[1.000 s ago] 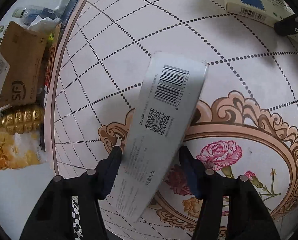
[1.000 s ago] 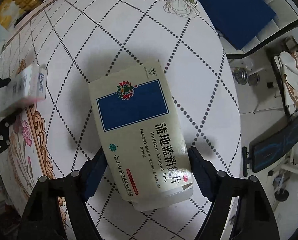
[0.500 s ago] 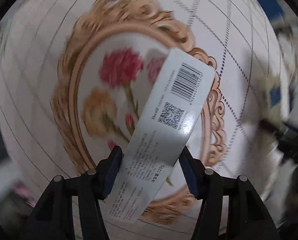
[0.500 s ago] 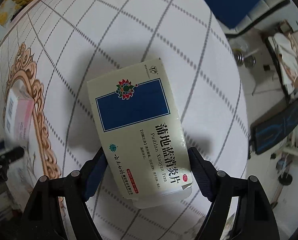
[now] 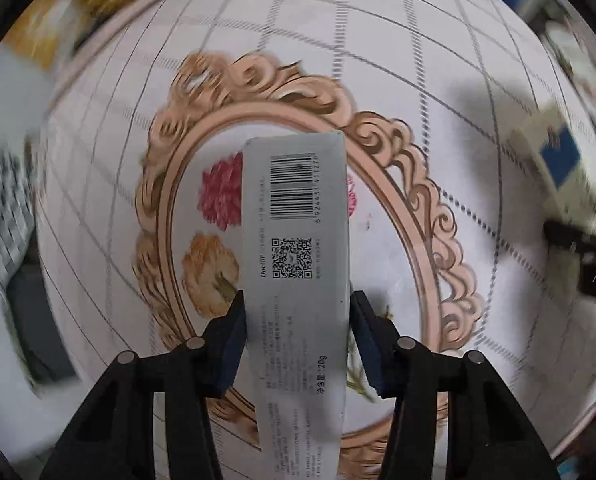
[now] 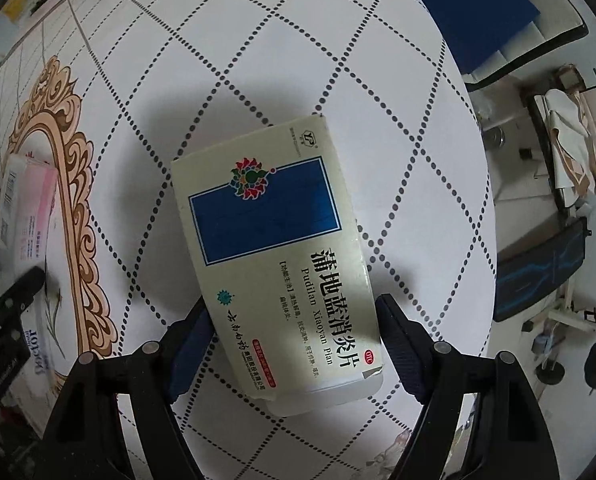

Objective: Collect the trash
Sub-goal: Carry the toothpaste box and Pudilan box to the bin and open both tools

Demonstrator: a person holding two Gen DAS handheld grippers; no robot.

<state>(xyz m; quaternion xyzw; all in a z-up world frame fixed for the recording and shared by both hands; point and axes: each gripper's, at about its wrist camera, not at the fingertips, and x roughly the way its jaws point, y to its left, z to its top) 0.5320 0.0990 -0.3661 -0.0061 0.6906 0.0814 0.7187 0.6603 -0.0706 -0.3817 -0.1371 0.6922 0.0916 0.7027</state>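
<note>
The long grey box (image 5: 298,264) hangs above the middle of the table (image 5: 437,80), over the flower picture with the curly gold ring (image 5: 401,168). The left gripper (image 5: 298,340) holds it, with the fingers (image 5: 228,344) pressed on its two long sides; they have just been closing tighter on it. The box has a bar code, a square code and small print, and it points straight away from the camera. The view around it is blurry. The cream box (image 6: 274,260) has a blue patch, a small coloured flower mark and dark writing. The right gripper (image 6: 294,344) has its fingers (image 6: 397,340) closed on the two sides of that box, near its lower end. It hangs above the white table with dotted diamond lines, close to the round edge (image 6: 477,184) on the right. Past that edge is the floor, with a blue board (image 6: 469,8) and dark gear. There is bare table all around both boxes. In the right view the grey box shows its pink side far to the left.
</note>
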